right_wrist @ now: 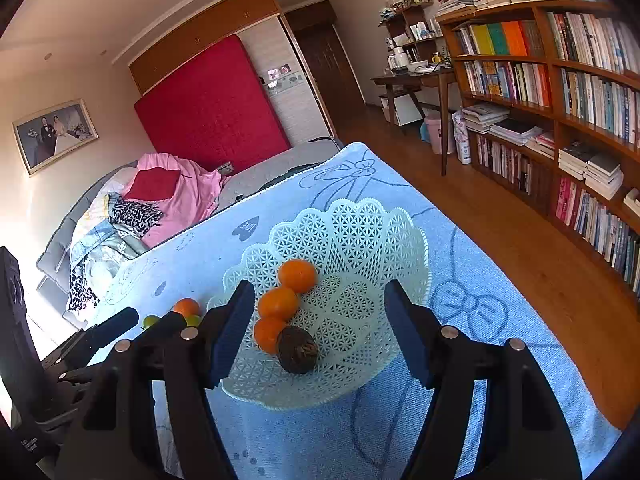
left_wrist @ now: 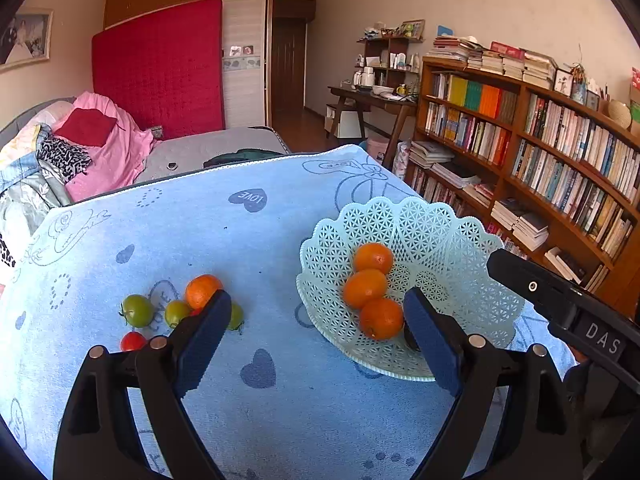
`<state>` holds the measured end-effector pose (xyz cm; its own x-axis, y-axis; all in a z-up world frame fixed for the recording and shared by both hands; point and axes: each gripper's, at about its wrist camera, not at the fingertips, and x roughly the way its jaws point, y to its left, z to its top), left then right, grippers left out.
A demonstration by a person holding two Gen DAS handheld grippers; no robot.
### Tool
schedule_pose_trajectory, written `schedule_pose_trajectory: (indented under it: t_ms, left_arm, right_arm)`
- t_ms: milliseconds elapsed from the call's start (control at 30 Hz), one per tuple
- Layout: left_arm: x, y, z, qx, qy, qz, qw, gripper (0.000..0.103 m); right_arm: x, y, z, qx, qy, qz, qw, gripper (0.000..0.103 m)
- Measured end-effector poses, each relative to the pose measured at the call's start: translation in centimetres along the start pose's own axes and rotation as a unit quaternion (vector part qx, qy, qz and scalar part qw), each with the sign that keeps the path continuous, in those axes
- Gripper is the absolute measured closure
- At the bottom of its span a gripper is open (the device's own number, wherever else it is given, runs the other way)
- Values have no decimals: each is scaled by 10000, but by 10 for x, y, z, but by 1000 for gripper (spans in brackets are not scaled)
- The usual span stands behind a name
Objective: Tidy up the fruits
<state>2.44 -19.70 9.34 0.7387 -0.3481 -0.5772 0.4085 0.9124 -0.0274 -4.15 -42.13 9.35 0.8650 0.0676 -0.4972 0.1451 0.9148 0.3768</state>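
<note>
Three oranges (right_wrist: 280, 300) and a dark brown, rough-skinned fruit (right_wrist: 298, 349) sit in the pale lattice basket (right_wrist: 360, 224) on the right of the blue cloth-covered counter (left_wrist: 248, 240). Off to the left lie one more orange (left_wrist: 200, 290), several green tomatoes (left_wrist: 137, 310) and a red tomato (left_wrist: 132, 341), bunched close together.

The left gripper (left_wrist: 316, 336) has its fingers spread wide with nothing between them; the right gripper (right_wrist: 320, 332), over the near side of the basket, is also apart and empty.

The loose orange looks light, firm and round, so it could roll; I'd take it across its middle. The tomatoes seem smooth and softer, wanting a gentle squeeze. The basket looks thin, light plastic and might slide if nudged.
</note>
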Motion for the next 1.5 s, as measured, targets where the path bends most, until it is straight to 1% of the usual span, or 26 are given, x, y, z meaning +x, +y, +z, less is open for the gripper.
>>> schedule_pose_trajectory:
  t_ms: [33,167,433,633,900,1133,1300,1500]
  left_arm:
    - [0,-1,-1,26,-16,28,10000,16]
    - [-2,4,-3,52,-39,95,9999,16]
    - [-9,28,-3,-197,-90,249,9995,16]
    - [-16,53,-10,-374,-83,454,9982,16]
    - [-14,88,-26,-513,115,847,9950,16]
    - [-8,113,-44,-488,347,1161,9914,16]
    - [-1,124,-51,-535,467,1287,9891,16]
    - [6,131,-55,-536,580,1410,9869,16]
  right_arm:
    - [0,1,-1,-11,-6,16,10000,29]
    - [0,4,-2,-52,-17,48,10000,29]
    - [2,18,-9,-208,40,139,9997,29]
    - [2,33,-15,-449,24,155,9989,29]
    - [7,49,-23,-650,122,252,9975,29]
    - [16,72,-38,-884,355,536,9940,29]
    - [22,91,-52,-1060,546,755,9900,29]
    - [23,101,-62,-1130,636,888,9876,29]
